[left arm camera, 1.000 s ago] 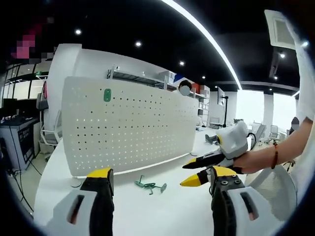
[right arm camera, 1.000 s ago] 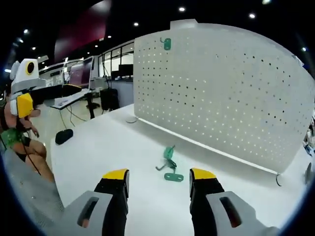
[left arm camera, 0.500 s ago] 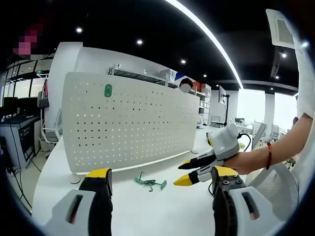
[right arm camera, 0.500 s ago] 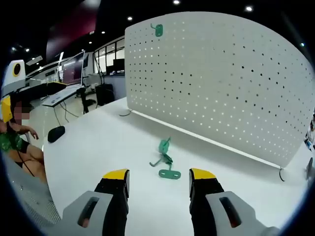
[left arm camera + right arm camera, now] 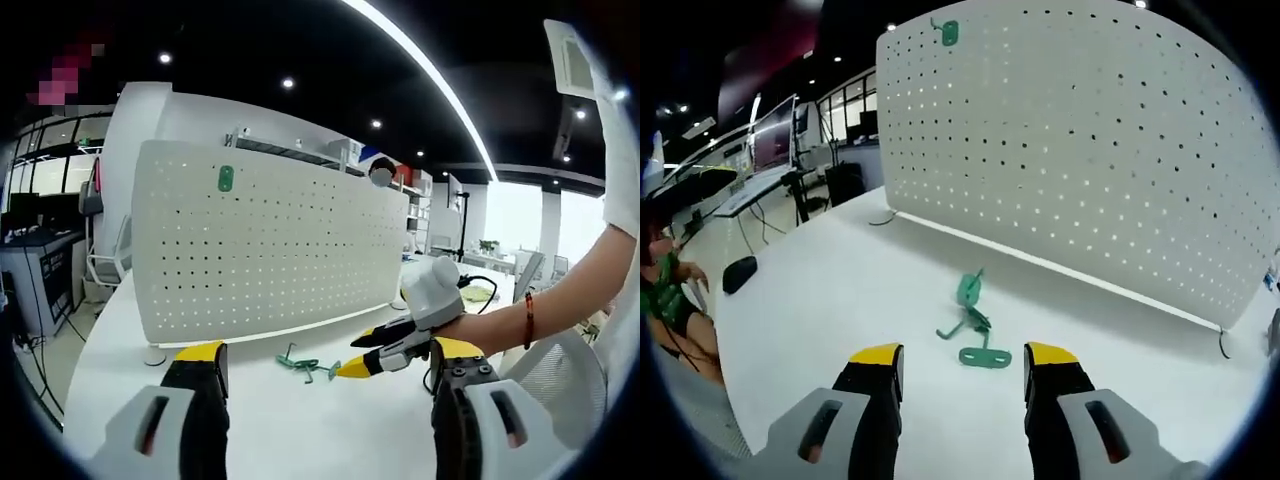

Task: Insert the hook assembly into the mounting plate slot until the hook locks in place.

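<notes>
Right tool (image 5: 963, 362) has closed in on the hooks (image 5: 973, 318) over the last second; in the left gripper view its tips (image 5: 352, 368) now sit just beside them. Jaws open wide, nothing held. Left tool (image 5: 320, 360) also wide, hanging back. So: approach nearly done, grasp not yet made. Hooks lie flat on the tabletop (image 5: 820, 300), a green tangle in front of the pegboard (image 5: 1080, 140). Long axis runs roughly toward the board; which end is the hook tip, can't tell.
</notes>
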### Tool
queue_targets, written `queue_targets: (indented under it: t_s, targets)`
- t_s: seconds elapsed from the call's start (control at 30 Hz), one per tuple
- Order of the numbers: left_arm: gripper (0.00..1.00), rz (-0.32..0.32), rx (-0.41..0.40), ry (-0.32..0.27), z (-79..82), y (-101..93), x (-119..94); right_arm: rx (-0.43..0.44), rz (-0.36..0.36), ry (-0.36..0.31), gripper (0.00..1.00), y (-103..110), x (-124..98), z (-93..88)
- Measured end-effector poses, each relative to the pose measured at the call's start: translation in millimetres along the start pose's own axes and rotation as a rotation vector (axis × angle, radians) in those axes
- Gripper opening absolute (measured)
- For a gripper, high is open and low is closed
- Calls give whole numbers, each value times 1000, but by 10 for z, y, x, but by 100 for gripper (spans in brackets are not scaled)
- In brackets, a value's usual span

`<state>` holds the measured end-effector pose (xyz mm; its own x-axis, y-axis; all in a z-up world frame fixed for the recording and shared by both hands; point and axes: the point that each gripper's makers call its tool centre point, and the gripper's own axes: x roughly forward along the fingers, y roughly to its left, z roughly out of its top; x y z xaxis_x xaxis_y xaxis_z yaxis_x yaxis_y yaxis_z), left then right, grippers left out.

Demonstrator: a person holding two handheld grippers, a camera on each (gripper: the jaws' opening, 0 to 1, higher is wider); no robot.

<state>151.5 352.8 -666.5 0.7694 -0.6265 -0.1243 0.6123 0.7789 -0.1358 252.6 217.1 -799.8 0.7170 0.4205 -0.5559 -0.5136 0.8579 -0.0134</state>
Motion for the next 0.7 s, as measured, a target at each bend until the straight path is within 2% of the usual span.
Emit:
queue_targets:
  t_s: [0.27,0.43,0.7]
  targets:
    - [84,8,-1,5,-28,67,0,0,-11,29,48,-48,109,-66]
    - [84,9,-6,20,-80,84,-3,24,-22,55,46,-84,174,-151]
    - [83,18,-1,34,-141,122,-15,49,-37,72,43,-125,280,-185]
